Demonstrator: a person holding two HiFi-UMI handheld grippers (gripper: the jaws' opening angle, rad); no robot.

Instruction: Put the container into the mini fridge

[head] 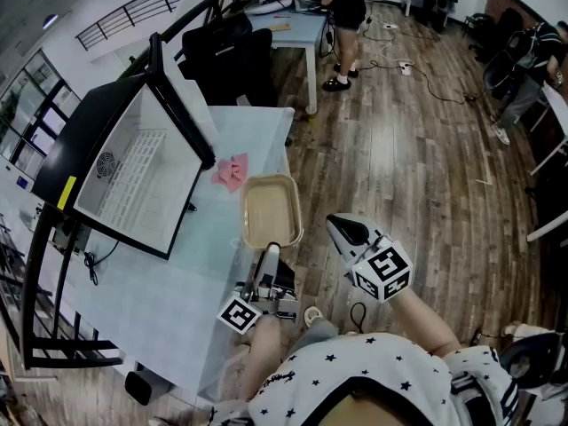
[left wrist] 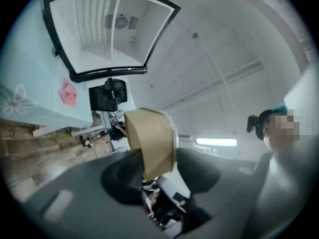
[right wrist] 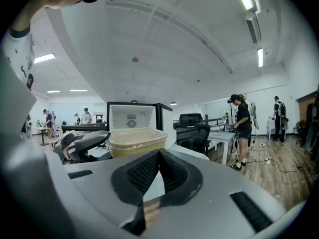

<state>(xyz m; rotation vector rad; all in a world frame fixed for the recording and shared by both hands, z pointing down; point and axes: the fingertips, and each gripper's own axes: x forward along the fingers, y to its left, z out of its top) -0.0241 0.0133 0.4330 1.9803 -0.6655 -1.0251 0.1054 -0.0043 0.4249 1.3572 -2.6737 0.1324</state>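
Note:
The container [head: 271, 209] is a clear tub with tan contents. It is at the table's right edge, in front of the open mini fridge [head: 133, 176]. My left gripper [head: 269, 254] is shut on the tub's near rim. In the left gripper view the container [left wrist: 152, 141] stands on edge between the dark pads of the left gripper [left wrist: 159, 172], and the fridge [left wrist: 107, 29] shows beyond it. My right gripper [head: 337, 225] hangs to the right of the tub, off the table. In the right gripper view the right gripper [right wrist: 158, 156] has its pads together with nothing between them, and the container [right wrist: 137, 141] is ahead.
A pink cloth [head: 231, 171] lies on the pale table [head: 160, 300] between fridge and tub. The fridge door [head: 182, 96] stands open toward the tub. A black office chair [head: 231, 56], a desk and a standing person [head: 346, 7] are farther back, with cables on the wood floor.

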